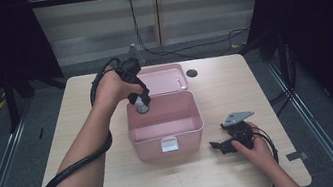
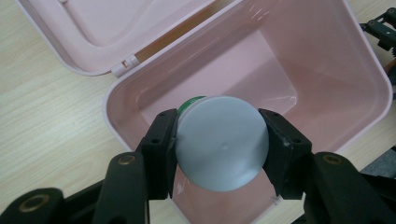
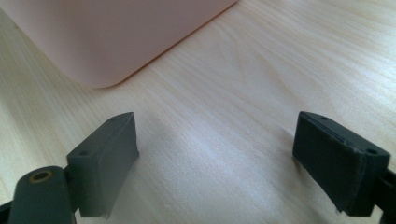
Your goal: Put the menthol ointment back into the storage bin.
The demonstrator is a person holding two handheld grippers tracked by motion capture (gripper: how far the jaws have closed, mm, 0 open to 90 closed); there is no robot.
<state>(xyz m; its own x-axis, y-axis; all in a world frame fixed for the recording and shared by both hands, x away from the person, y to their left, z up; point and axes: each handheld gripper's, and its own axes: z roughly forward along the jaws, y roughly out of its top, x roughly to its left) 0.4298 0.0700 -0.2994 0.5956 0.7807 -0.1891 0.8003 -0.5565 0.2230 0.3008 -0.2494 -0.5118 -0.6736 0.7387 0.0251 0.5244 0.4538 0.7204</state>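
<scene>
Left gripper point(image 2: 219, 140) clamped on a grey-capped jar point(image 2: 222, 142) over the open pink box point(image 2: 373, 70); right gripper point(image 3: 215, 154) resting with its jaws wide apart.

In the left gripper view the round grey cap hides nearly all of the jar, leaving only a thin green edge showing behind its upper left rim, so what the jar contains cannot be made out; both black pads press on the cap's sides. From the high view the left hand point(image 1: 112, 88) reaches in from the box's far left corner, wrist bent so the gripper points down, holding the jar just inside the box's back left part, near the hinged lid point(image 1: 168, 77) that lies flat behind. The box's floor shows bare past the cap. The right hand point(image 1: 256, 147) sits low on the table point(image 1: 234, 88) right of the box, its gripper aimed at the box's side, with nothing between the jaws; the box's corner is cut off at the top of the right gripper view.
</scene>
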